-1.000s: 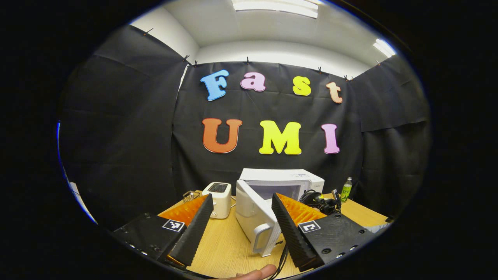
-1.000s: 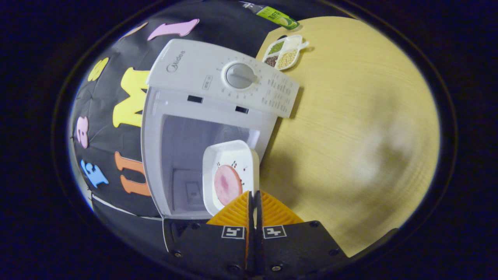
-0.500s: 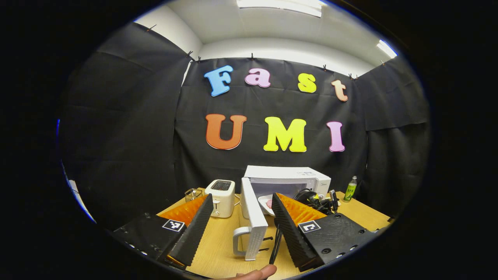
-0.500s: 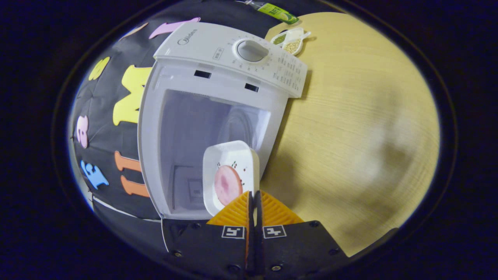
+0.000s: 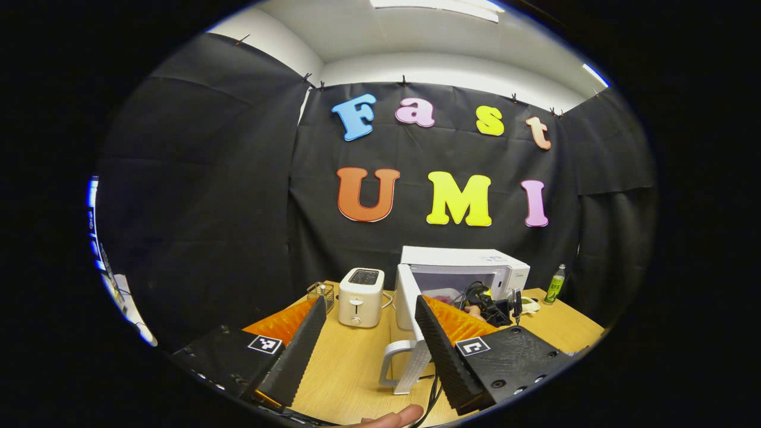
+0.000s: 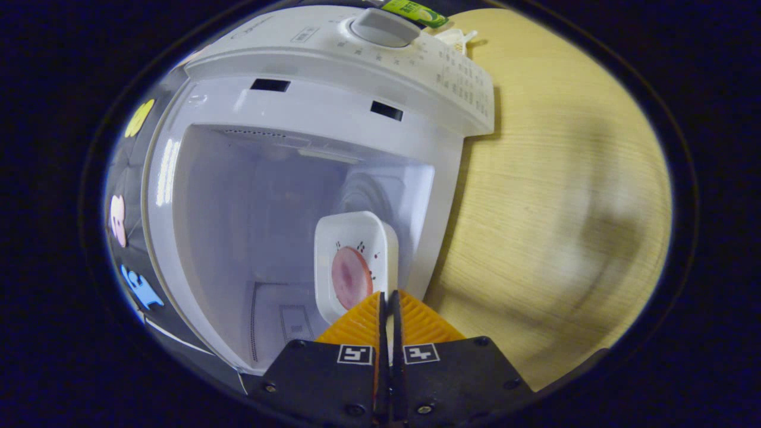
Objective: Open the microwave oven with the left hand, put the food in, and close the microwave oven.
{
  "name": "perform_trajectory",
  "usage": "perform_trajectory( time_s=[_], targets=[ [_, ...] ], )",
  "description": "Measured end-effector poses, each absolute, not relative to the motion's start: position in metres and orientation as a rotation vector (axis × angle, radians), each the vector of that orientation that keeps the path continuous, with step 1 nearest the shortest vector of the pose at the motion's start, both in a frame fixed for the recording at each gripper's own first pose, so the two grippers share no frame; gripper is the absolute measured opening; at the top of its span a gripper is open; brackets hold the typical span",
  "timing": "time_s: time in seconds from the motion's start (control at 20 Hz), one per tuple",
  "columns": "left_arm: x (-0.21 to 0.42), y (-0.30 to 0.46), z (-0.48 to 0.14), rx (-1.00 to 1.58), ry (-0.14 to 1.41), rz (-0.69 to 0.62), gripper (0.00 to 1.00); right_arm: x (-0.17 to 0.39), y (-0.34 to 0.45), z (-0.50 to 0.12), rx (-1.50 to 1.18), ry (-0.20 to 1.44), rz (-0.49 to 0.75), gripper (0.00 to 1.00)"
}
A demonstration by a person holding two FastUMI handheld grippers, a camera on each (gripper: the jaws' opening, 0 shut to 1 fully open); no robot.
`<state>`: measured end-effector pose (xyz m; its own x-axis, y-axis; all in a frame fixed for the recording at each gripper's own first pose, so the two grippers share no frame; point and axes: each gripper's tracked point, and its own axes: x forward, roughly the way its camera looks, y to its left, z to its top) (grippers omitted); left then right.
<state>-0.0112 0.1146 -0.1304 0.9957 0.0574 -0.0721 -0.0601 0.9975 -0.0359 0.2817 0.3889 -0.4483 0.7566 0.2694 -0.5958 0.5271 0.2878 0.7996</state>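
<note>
the white dish (image 6: 355, 261) of food is gripped at its rim by the right claw (image 6: 388, 303) at the open microwave (image 6: 309, 148), while the left claw (image 5: 368, 333) is held open above the desk (image 5: 351, 362).

My left claw (image 5: 365, 339) is wide open and holds nothing, its two fingers spread toward 11 and 1 o'clock. My fingertip (image 5: 397, 416) shows at 6 o'clock under it. My right claw (image 6: 387, 300) is rolled on its side, with fingers pressed together, pinching the edge of the plate (image 6: 355, 261).
</note>
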Motion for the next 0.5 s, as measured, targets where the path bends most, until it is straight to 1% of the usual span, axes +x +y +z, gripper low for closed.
perform_trajectory(
  time_s=[0.05,0.1,0.15,0.2,0.25,0.3,0.35,0.4,0.45,0.5],
  targets=[
    [-0.009,0.118,-0.132,-0.036,0.075,0.066,0.90,0.288,0.391,-0.449,1.294,0.730,-0.188,0.00],
    [-0.010,0.121,-0.134,-0.038,0.078,0.071,0.90,0.292,0.392,-0.447,1.298,0.711,-0.185,0.09],
    [-0.009,0.122,-0.136,-0.044,0.082,0.071,0.90,0.297,0.395,-0.447,1.296,0.703,-0.166,0.03],
    [-0.008,0.121,-0.137,-0.052,0.084,0.068,0.90,0.301,0.397,-0.445,1.298,0.685,-0.141,0.12],
    [-0.007,0.120,-0.138,-0.059,0.085,0.062,0.90,0.306,0.397,-0.445,1.289,0.672,-0.123,0.04],
    [-0.007,0.120,-0.138,-0.064,0.086,0.056,0.90,0.311,0.396,-0.447,1.271,0.658,-0.107,0.14],
    [-0.007,0.119,-0.140,-0.067,0.084,0.055,0.90,0.313,0.396,-0.441,1.250,0.624,-0.073,0.10],
    [-0.007,0.120,-0.139,-0.068,0.082,0.056,0.90,0.316,0.397,-0.433,1.218,0.582,-0.028,0.20],
    [-0.008,0.121,-0.139,-0.067,0.080,0.056,0.90,0.319,0.400,-0.425,1.159,0.545,0.009,0.39],
    [-0.009,0.120,-0.139,-0.064,0.078,0.054,0.90,0.318,0.401,-0.421,1.084,0.515,0.032,0.54]
  ],
)
